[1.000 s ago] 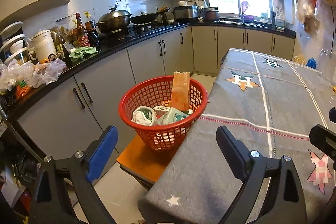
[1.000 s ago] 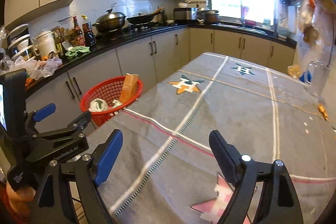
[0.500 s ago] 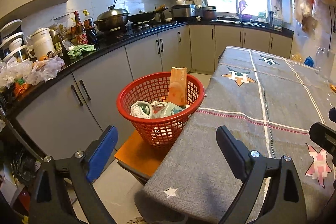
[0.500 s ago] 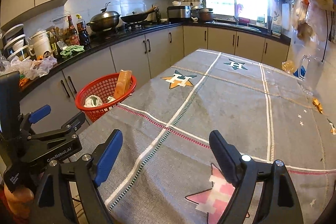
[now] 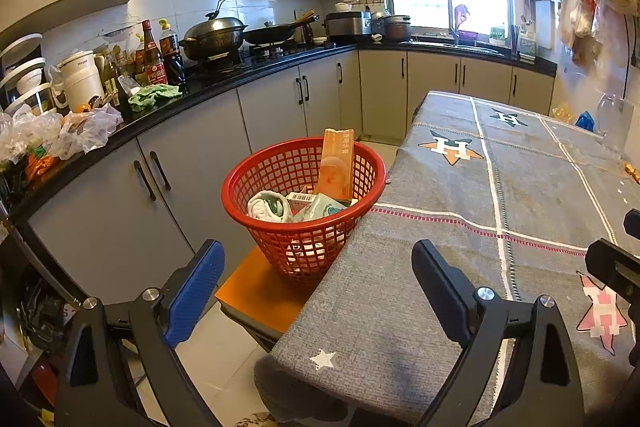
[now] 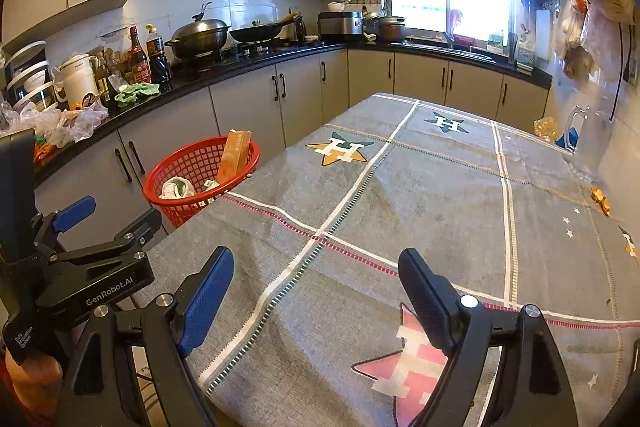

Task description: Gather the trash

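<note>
A red mesh basket stands on an orange stool against the left edge of the table. It holds a tall orange carton, a crumpled white wrapper and a teal packet. My left gripper is open and empty, a little short of the basket, over the table's near corner. My right gripper is open and empty above the grey tablecloth. The right wrist view shows the basket and the left gripper at its left. Small orange wrappers lie by the table's right edge.
A glass jug, a yellow bag and a blue item sit at the table's far right. The black counter on the left carries woks, bottles, a green cloth and plastic bags. Grey cabinets line the narrow floor beside the stool.
Both views have drawn back slightly, so more of the table's near edge shows. Both grippers' jaws stand as wide as before and the basket has not moved.
</note>
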Demonstrator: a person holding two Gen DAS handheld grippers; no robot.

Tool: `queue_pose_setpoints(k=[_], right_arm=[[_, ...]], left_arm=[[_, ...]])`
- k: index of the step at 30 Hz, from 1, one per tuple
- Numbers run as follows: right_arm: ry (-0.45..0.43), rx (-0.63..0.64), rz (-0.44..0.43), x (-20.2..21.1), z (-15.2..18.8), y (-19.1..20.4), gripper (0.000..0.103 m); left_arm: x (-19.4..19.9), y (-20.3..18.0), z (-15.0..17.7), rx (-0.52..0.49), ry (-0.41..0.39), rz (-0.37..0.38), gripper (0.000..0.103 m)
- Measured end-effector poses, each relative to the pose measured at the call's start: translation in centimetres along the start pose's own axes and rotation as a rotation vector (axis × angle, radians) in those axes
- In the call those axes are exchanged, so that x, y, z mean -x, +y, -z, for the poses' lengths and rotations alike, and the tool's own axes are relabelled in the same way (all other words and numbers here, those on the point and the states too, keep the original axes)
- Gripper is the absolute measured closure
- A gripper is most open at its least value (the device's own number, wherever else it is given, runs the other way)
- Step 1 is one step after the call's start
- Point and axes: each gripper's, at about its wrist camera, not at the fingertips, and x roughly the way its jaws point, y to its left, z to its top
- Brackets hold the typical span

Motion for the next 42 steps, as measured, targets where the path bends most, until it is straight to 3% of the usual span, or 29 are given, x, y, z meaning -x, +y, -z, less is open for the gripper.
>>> queue_pose_setpoints(k=[42], right_arm=[[0.017,-0.012,0.008,-0.21,0.52,-0.60,0.012]], left_arm=[[-0.14,-0.59,0.45,-0.010,0.019,0.018,0.009]])
